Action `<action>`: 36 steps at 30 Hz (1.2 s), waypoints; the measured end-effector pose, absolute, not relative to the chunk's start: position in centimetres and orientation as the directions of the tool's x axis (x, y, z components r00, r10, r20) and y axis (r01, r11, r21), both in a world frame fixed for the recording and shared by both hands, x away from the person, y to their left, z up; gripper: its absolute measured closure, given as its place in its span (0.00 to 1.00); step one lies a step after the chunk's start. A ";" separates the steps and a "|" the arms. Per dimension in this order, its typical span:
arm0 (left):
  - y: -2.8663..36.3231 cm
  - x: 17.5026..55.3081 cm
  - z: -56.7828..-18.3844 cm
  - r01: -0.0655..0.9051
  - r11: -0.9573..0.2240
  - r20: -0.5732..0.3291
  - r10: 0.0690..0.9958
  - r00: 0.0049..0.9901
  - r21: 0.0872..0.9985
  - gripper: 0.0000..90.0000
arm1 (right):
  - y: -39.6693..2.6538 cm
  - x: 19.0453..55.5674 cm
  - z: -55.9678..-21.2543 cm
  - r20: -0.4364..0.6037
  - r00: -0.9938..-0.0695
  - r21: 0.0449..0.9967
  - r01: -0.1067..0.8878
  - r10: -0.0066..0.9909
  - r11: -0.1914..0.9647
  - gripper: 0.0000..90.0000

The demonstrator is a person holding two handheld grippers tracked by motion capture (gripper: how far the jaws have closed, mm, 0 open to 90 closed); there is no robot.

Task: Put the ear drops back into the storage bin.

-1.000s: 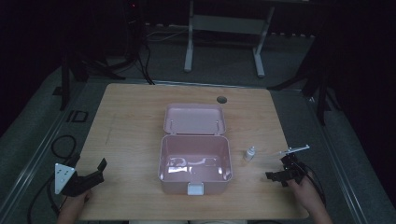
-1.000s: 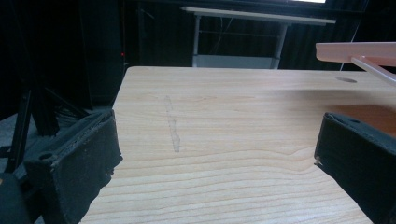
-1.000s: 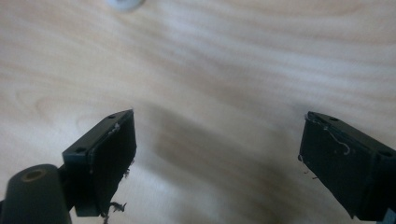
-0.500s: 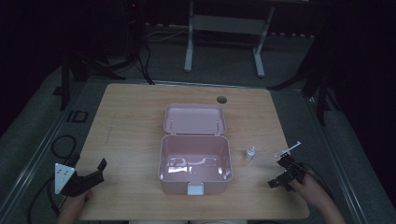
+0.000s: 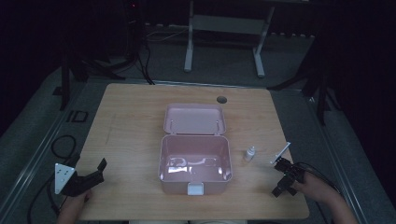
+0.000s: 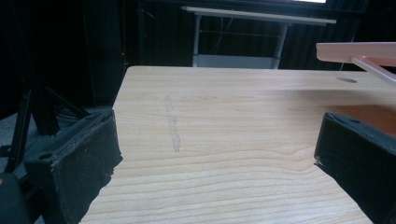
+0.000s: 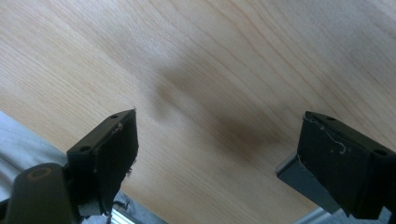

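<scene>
Wooden table (image 5: 130,121) in dark room

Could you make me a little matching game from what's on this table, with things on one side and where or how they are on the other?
Things:
1. pink box
2. small bottle
3. left hand-held gripper
4. round hole

Places or states:
A. far edge of the table top
B. open, lid back, table's middle
C. upright, just right of the box
D. near left corner, jaws apart

Pairs: 1-B, 2-C, 3-D, 4-A
</scene>
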State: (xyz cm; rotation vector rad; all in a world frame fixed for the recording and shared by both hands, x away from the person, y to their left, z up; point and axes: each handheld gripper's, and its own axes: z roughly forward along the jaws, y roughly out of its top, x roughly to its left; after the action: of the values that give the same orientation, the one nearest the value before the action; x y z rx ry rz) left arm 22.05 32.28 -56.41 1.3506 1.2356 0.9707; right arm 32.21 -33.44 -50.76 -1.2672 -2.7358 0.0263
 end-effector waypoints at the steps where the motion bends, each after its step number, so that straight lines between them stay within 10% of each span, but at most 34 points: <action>1: 32.3 22.0 -56.4 0.165 0.046 -0.071 0.986 0.148 0.985 0.00 | -33.4 32.2 -50.7 0.107 -0.638 -0.082 0.759 0.763 0.646 0.14; 36: 32.3 22.1 -56.4 0.165 0.047 -0.072 0.986 0.149 0.985 0.00 | -29.9 37.0 -48.6 0.039 -0.671 -0.070 0.737 0.740 0.672 0.13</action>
State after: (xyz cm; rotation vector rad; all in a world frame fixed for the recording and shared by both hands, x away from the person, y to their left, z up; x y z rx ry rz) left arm 22.06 32.28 -56.41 1.3506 1.2363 0.9697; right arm 37.02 -29.90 -48.64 -1.2443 -2.8138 0.0735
